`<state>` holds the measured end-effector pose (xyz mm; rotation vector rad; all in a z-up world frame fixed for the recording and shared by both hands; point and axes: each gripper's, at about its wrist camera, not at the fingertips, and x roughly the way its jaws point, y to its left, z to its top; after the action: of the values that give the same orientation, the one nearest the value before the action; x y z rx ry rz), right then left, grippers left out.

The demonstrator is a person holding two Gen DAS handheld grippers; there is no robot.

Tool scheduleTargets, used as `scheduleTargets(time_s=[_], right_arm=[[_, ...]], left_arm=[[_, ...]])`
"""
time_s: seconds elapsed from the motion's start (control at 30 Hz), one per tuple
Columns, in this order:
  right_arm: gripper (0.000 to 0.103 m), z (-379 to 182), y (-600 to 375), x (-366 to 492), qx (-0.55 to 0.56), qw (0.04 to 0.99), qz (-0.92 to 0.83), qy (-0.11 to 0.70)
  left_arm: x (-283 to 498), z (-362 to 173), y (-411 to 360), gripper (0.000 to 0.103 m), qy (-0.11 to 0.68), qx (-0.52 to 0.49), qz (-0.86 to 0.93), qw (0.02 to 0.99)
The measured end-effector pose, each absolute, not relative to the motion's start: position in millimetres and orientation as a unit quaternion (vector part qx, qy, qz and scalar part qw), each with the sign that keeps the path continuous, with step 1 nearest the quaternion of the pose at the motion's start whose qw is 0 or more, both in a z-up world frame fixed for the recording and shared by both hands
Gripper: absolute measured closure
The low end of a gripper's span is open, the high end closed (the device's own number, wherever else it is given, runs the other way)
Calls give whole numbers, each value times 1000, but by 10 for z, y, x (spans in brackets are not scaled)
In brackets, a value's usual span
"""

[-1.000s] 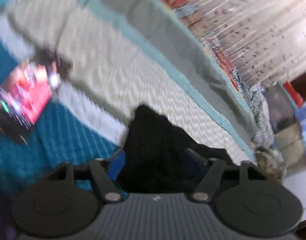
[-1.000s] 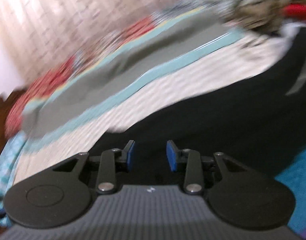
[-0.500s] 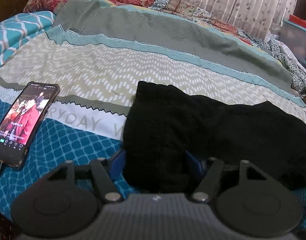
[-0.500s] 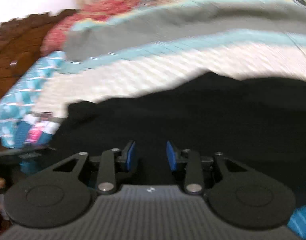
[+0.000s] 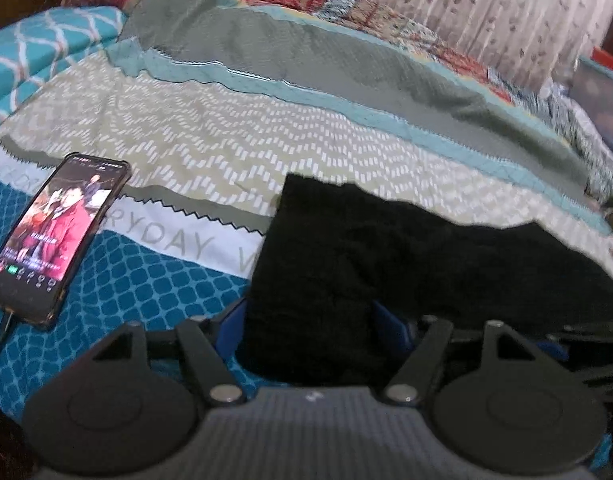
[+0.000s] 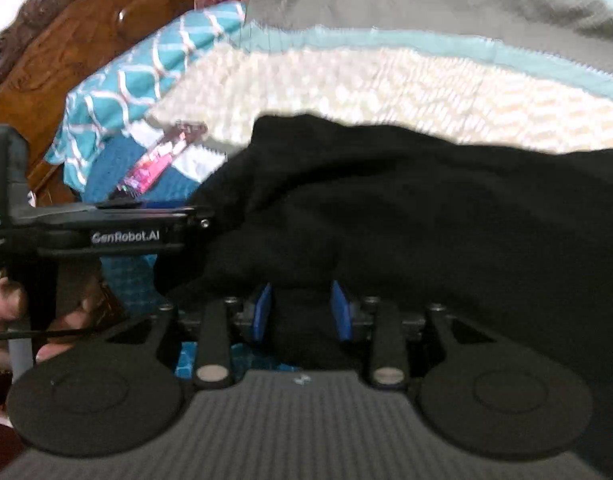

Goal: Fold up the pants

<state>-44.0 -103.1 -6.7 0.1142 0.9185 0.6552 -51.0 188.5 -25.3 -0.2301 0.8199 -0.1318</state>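
Observation:
Black pants (image 5: 406, 248) lie on the patterned bedspread, stretching to the right. My left gripper (image 5: 310, 328) has its blue pads wide apart, with a bunched end of the pants lying between them. In the right wrist view the pants (image 6: 426, 208) fill the middle. My right gripper (image 6: 302, 312) has its blue pads on either side of a fold of the black cloth, with a gap between them. The left gripper body (image 6: 106, 232) shows at the left of that view, beside the pants.
A phone (image 5: 62, 236) with a lit screen lies on the bedspread (image 5: 266, 140) to the left of the pants, a cable at its near end. A wooden headboard (image 6: 66, 52) stands at far left. Curtains (image 5: 486, 8) hang behind the bed.
The right gripper has swung left and come down onto the pants, close beside the left gripper. The left gripper has stayed at the pants' end.

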Motion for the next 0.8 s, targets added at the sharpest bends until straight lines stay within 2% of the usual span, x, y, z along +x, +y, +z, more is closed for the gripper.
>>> scheduleTargets(time_s=[0.23, 0.33, 0.5, 0.6, 0.8], right_arm=[[65, -10, -1359, -634, 74, 872, 264, 406], [65, 16, -1475, -663, 86, 884, 234, 395], [65, 20, -1689, -712, 113, 893, 191, 392], [65, -32, -1771, -740, 125, 893, 167, 400], [65, -131, -1972, -755, 179, 882, 129, 417]], left_arm=[[-822, 181, 1940, 38, 321, -147, -73, 933], [-833, 279, 1794, 38, 315, -144, -113, 931], [-726, 126, 1450, 38, 360, -143, -160, 908], [-581, -39, 1308, 39, 419, -149, -156, 882], [-503, -134, 1032, 39, 458, -82, -124, 876]])
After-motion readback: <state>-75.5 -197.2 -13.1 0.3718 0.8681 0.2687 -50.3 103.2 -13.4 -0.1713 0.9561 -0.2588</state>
